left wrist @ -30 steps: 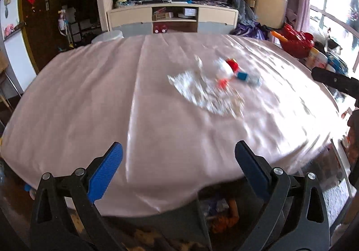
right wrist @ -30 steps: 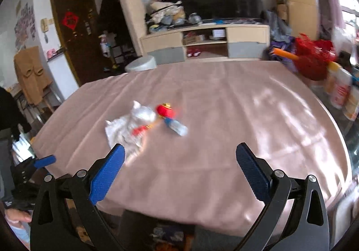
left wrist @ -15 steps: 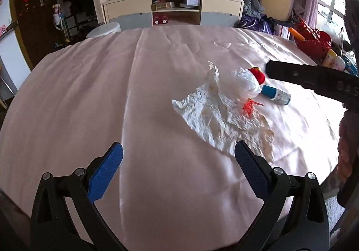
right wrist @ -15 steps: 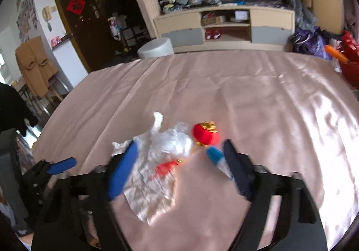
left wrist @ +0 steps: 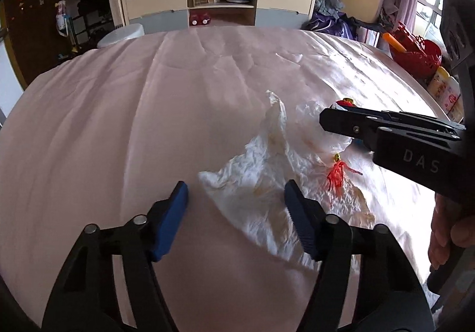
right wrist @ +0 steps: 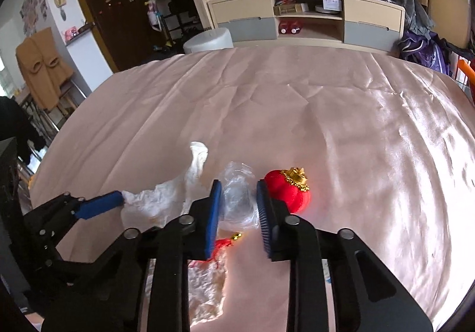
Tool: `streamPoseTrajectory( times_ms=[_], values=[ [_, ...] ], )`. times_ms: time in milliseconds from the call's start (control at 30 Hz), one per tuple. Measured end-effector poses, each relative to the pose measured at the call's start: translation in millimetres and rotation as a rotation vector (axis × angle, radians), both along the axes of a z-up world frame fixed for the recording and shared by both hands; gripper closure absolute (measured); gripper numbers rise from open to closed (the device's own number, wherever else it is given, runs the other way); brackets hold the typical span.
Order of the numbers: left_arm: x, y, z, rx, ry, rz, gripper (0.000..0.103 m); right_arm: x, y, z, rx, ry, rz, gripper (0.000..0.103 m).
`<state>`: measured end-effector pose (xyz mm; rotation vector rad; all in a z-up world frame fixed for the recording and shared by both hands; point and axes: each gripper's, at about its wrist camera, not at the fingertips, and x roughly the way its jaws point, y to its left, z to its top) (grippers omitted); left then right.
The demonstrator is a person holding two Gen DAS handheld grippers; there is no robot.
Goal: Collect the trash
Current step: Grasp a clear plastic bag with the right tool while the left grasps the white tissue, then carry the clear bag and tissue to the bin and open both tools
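1. Right wrist view: right gripper (right wrist: 239, 201) has its jaws narrowed around a crumpled clear plastic bag (right wrist: 237, 198); pad contact hard to tell. Its fingers hide the bag's lower part.
2. Red plush lantern ornament (right wrist: 289, 192) sits just beside the bag on the pink satin tablecloth (right wrist: 326, 112).
3. Left gripper (left wrist: 234, 210) gapes wide over the crumpled white paper sheet (left wrist: 267, 183), holding nothing.
4. Red tassel (left wrist: 337, 176) lies on the paper.

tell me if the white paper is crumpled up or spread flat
Mostly spread flat. The paper lies open and wrinkled on the tablecloth, with one corner peaked upward. A clear bag sits bunched beside it.
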<state>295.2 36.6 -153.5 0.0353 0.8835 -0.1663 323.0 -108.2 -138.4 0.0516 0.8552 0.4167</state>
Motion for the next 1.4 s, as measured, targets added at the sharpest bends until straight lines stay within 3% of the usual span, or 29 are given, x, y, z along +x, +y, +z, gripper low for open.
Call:
streamPoseTrajectory(
  times_ms=[67,133,267,400,567,867,1167,1400],
  values=[
    [0,-4,1,-0.015,-0.002,-0.012,0.055,1,-4,3,-0.001,-0.007,-0.003,0.083],
    [0,-7,1,-0.022,0.0,-0.022,0.078,-2,-8,7,0.005,-0.017,-0.007,0.084],
    [-3,-16,3,-0.016,0.01,-0.052,0.101,-8,-16,19,0.012,-0.046,-0.014,0.084],
    [-13,-17,21,0.006,-0.035,-0.035,0.102,-19,-28,37,0.016,-0.08,-0.026,0.084],
    [-32,-14,68,0.021,-0.127,-0.004,0.102,-32,-37,58,0.023,-0.115,-0.035,0.084],
    [-100,-25,144,0.059,-0.268,0.011,0.102,-89,-51,108,0.032,-0.218,-0.041,0.084],
    [-175,-42,178,0.074,-0.332,-0.015,0.102,-165,-76,141,0.026,-0.312,-0.058,0.084],
    [-231,-54,165,0.061,-0.336,-0.053,0.102,-222,-92,131,0.025,-0.334,-0.045,0.084]
  ],
)
